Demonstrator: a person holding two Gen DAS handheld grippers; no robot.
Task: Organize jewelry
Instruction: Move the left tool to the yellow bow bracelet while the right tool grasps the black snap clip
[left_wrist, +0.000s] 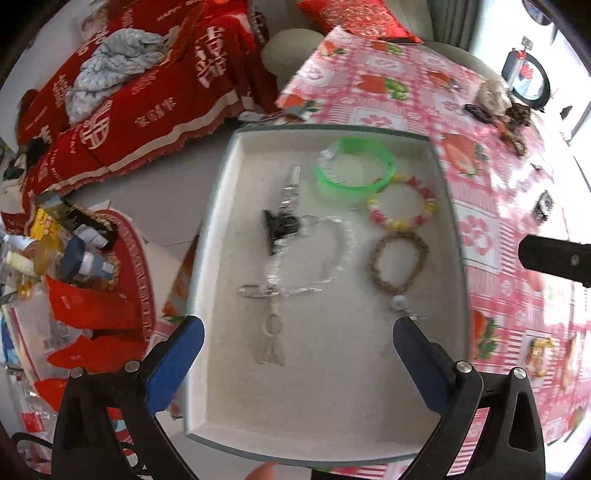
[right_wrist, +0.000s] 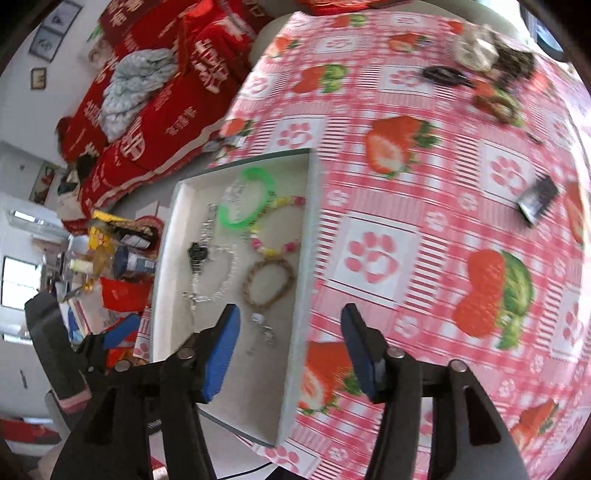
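Already my tray (left_wrist: 221, 206) at centre frame holds a green bangle (left_wrist: 356, 168), two beaded bracelets and a silver chain (left_wrist: 317, 258). More pieces (right_wrist: 491, 55) wait at upper right on the strawberry tablecloth (right_wrist: 406, 221). Both my left gripper (left_wrist: 299, 332) and right gripper (right_wrist: 290, 325) gape empty. Red bedding (left_wrist: 147, 92) fills upper left.

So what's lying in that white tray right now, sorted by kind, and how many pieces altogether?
Bracelets: 3, namely the green bangle, the pink and yellow bead bracelet and the brown bead bracelet.
Silvery chains: 2, the silver chain loop and the chain with a black charm.
Total in the white tray: 5.
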